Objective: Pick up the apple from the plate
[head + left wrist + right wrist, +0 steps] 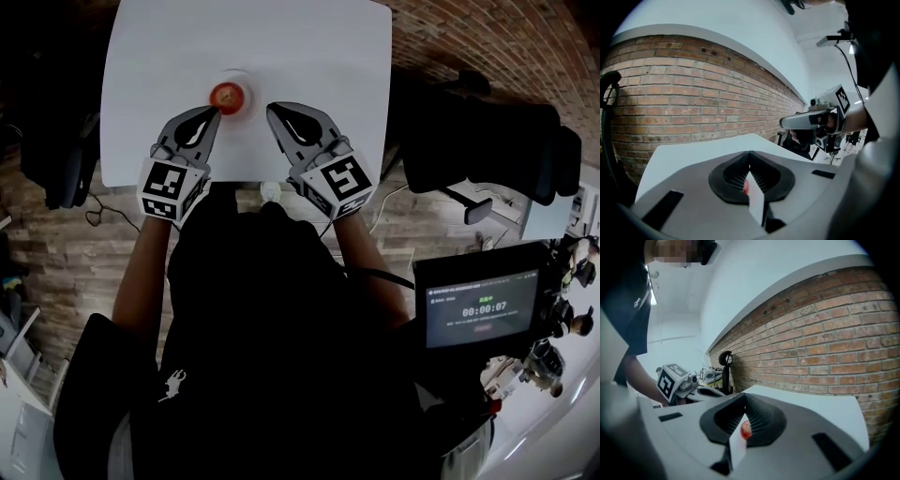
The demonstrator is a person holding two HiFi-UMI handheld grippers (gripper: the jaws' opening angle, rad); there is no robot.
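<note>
A red apple [227,96] sits on a small white plate [247,82] near the front of the white table [309,47]. My left gripper [217,111] is shut and empty, its tip just at the plate's near-left edge. My right gripper [272,110] is also shut and empty, a short way right of the plate. In the left gripper view the apple [746,187] shows as a red sliver through the slit of the shut left gripper [750,161]. In the right gripper view the apple [746,429] lies straight ahead of the shut right gripper [744,398].
A black office chair [483,141] stands right of the table, and another dark chair [56,155] stands to its left. A small screen [483,307] on a stand is at my right side. A brick wall [693,93] rises beyond the table's far edge.
</note>
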